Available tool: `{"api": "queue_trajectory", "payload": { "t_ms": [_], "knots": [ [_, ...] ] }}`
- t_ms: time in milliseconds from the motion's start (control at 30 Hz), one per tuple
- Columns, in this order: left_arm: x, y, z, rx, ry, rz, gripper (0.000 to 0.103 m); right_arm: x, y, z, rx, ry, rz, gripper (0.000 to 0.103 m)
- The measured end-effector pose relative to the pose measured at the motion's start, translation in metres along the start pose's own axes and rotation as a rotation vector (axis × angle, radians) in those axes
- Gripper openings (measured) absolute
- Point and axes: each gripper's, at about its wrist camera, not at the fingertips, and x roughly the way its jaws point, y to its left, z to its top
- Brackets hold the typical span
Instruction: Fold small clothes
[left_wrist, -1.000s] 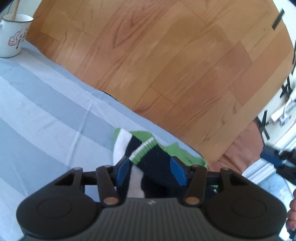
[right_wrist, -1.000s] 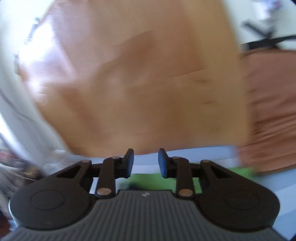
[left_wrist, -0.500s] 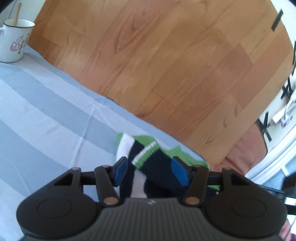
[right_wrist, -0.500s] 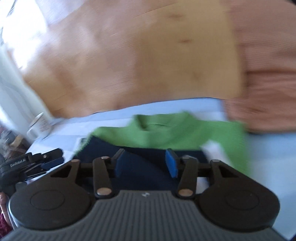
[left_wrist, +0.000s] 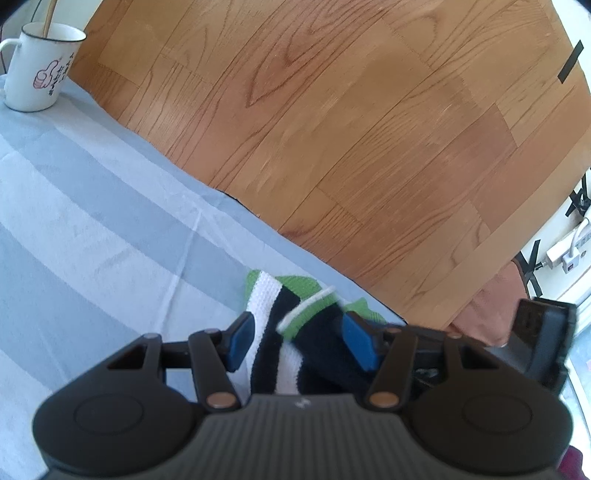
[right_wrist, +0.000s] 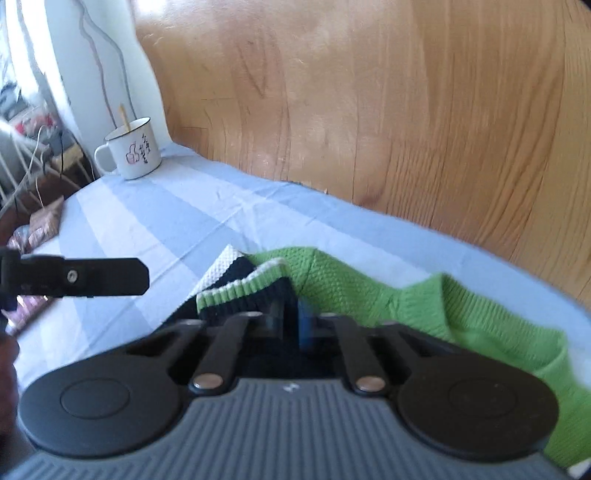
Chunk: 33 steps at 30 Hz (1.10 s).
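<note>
A small knitted sweater (left_wrist: 264, 325), green with navy and white stripes, lies crumpled near the far edge of the blue-striped tablecloth (left_wrist: 92, 240). My left gripper (left_wrist: 299, 339) is open, and the navy sleeve with its green cuff shows in the gap between its blue pads. In the right wrist view one of its fingers (right_wrist: 92, 282) hovers left of the sweater (right_wrist: 369, 295). My right gripper (right_wrist: 291, 317) is closing, its jaws almost together with navy cuff fabric pinched between them. Its black body (left_wrist: 543, 343) shows at the right edge of the left wrist view.
A white enamel mug (left_wrist: 37, 74) with a stick in it stands at the table's far left corner; the right wrist view shows this mug (right_wrist: 135, 151) too. Wooden floor (left_wrist: 369, 129) lies beyond the table edge. Cables and clutter (right_wrist: 33, 155) sit off the left end.
My right gripper swung down from facing the floor onto the sweater, widened, then closed on the navy cuff. It now shows in the left wrist view. The left gripper stayed put.
</note>
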Motion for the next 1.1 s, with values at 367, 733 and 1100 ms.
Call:
{"api": "queue_trajectory", "payload": {
  "t_ms": [367, 733, 1100],
  "knots": [
    [-0.008, 0.004, 0.002, -0.051, -0.021, -0.028, 0.054, -0.143, -0.047, 0.068, 0.139, -0.472, -0.352, 0.009],
    [-0.012, 0.009, 0.005, -0.088, -0.024, -0.055, 0.054, -0.053, 0.052, -0.039, 0.123, -0.037, 0.038, 0.014],
    [0.003, -0.019, -0.008, 0.092, 0.11, -0.004, 0.054, -0.154, -0.057, -0.055, 0.29, -0.246, -0.406, 0.058]
  ]
}}
